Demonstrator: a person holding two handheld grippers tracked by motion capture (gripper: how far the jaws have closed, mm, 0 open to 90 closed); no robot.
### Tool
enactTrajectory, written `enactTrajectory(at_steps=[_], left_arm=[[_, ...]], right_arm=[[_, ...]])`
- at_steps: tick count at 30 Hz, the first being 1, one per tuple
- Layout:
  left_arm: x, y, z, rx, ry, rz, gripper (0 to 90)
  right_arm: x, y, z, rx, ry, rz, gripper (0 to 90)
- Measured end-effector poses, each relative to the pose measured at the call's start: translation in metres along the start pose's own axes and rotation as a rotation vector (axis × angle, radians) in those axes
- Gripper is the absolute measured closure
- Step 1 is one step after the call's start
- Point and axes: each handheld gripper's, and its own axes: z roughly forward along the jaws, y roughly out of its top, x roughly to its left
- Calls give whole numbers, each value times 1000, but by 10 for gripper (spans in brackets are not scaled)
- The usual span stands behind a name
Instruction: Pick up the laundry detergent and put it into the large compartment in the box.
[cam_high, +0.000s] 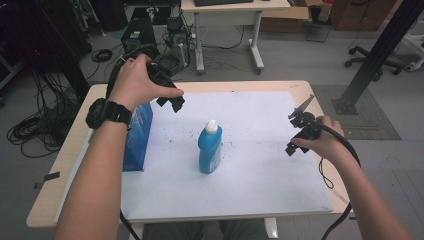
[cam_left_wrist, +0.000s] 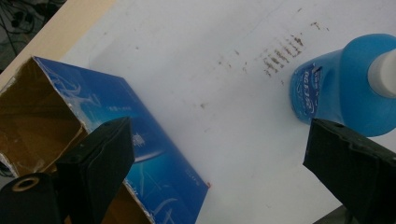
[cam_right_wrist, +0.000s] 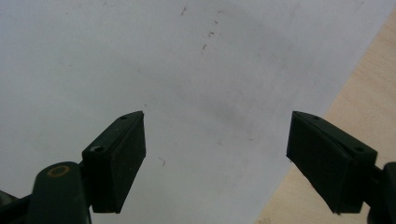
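A blue bottle (cam_high: 210, 148) with a white cap stands upright near the middle of the white sheet (cam_high: 260, 170). An open blue carton (cam_high: 136, 135) lies at the sheet's left edge, its brown inside visible in the left gripper view (cam_left_wrist: 37, 112). My left gripper (cam_high: 170, 102) hovers above the carton's far end, jaws wide open and empty; the bottle (cam_left_wrist: 336, 88) stands ahead to its right. Over the sheet's right edge my right gripper (cam_high: 291, 147) is held open, pointing down at bare sheet (cam_right_wrist: 187, 70) with nothing between the jaws.
The wooden table (cam_high: 65, 165) carries the sheet; its edge (cam_right_wrist: 364, 93) lies right of the right gripper. Beyond the table are a desk (cam_high: 230, 20), cables on the floor (cam_high: 35, 130), a black frame post (cam_high: 375, 55) and an office chair base (cam_high: 372, 62).
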Motion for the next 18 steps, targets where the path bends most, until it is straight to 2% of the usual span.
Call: enactTrajectory(at_steps=[5, 9, 18], left_arm=[[1, 0, -1, -6, 7, -11, 75], [-1, 0, -3, -15, 12, -37, 73], [-8, 5, -6, -23, 16, -45, 77]], right_arm=[[0, 0, 0, -3, 6, 5, 198], [0, -1, 2, 5, 7, -4, 198], [0, -1, 3, 0, 11, -11, 198]])
